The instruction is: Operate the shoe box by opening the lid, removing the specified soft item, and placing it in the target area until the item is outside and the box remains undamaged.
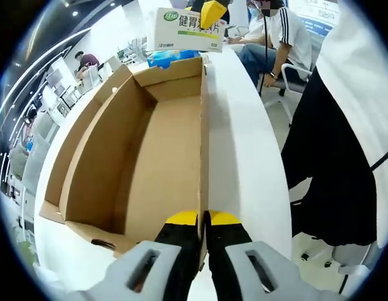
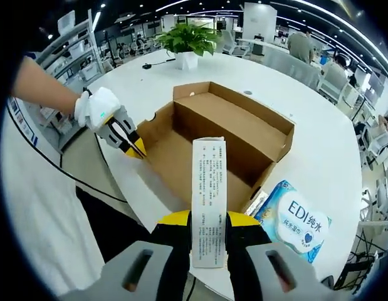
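1. One white medicine carton (image 2: 209, 200) is out of the box, pinched on its long sides between the right gripper (image 2: 209, 227) jaws and held above the box's near wall. In the left gripper view the same carton (image 1: 187, 29) hangs past the box's far end.
2. One blue wet-wipe pack (image 2: 293, 227) lies on the table, touching the box's outer wall.
3. One open cardboard shoe box (image 2: 222, 141); its inside is bare cardboard.
4. The left gripper (image 1: 202, 219) is pressed together on the box's side wall, near a corner.
5. One round white table (image 2: 319, 150) has bare surface beyond the box, up to a potted plant (image 2: 188, 42).
6. Seated people (image 1: 275, 41) are well apart.
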Tool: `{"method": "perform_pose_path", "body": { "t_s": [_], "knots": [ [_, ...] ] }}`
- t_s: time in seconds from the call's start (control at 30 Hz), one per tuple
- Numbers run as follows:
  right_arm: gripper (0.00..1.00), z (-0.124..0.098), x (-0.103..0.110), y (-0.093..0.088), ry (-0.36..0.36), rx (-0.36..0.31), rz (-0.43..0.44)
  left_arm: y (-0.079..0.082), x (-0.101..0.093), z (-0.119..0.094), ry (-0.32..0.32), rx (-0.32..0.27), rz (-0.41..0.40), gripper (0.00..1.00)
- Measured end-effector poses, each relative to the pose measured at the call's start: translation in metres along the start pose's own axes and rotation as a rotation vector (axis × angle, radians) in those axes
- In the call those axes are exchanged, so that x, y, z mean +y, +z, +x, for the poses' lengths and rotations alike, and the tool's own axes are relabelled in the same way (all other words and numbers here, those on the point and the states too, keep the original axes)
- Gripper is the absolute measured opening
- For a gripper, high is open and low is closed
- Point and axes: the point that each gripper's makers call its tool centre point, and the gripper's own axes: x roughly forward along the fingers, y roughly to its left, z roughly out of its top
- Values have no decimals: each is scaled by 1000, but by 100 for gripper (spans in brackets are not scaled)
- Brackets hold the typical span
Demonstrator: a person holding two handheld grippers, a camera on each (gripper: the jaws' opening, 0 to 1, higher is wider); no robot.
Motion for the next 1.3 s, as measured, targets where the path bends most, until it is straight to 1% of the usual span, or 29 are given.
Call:
{"method": "perform_pose_path", "body": {
  "t_s": [0.07, 0.1, 0.17, 0.27, 0.37, 0.47, 0.6, 0.67, 0.73, 0.77, 0.8, 0.83, 0.9, 0.93, 0.97, 1.03, 1.1, 1.2, 1.3],
  "knots": [
    [18, -4, 2, -2, 7, 11, -22, 0, 0, 0, 0, 4, 1, 2],
    [18, -7, 2, -1, 4, 15, -50, 0, 0, 0, -2, 4, -1, 2],
    [18, -9, -3, -5, -17, 33, -83, 0, 0, 0, -6, 3, -1, 2],
    [18, -11, -8, -12, -25, 36, -102, -1, 0, 0, -9, 4, -4, 2],
    [18, -14, -8, -19, -14, 40, -106, 0, 0, 0, -9, 2, 1, 2],
    [18, -18, -11, -27, -10, 59, -141, -1, 0, 0, -8, 1, 4, 2],
    [18, -26, -13, -33, 4, 56, -181, 0, 0, 0, -8, 2, 3, 2],
    [18, -29, -17, -37, -15, 71, -241, 1, 0, 0, -10, 3, 3, 2],
    [18, -32, -27, -44, -43, 104, -251, 0, 0, 0, -11, 2, 3, 2],
    [18, -34, -28, -43, -36, 91, -281, 0, 0, 0, -12, 4, 2, 2],
    [18, -35, -24, -41, -11, 69, -298, 1, 0, 0, -12, 5, 1, 2],
    [18, -35, -18, -42, 32, 52, -309, 1, 0, 0, -11, 5, 2, 2],
    [18, -37, -8, -44, 75, 52, -406, 1, 0, 0, -9, 4, 1, 2],
    [18, -36, -6, -48, 91, 68, -418, 1, 0, 0, -9, 5, 1, 2],
    [18, -35, -7, -55, 90, 95, -438, 1, 0, 0, -8, 5, 0, 2],
    [18, -34, -10, -63, 84, 128, -505, 0, 0, 1, -7, 5, -1, 2],
    [18, -33, -12, -66, 82, 134, -528, 0, 0, 1, -5, 6, -1, 2],
    [18, -36, -18, -68, 67, 129, -525, 0, 0, 1, -1, 6, -1, 2],
    [18, -40, -22, -70, 70, 128, -538, 0, 0, 1, -2, 6, -1, 2]
  ]
}}
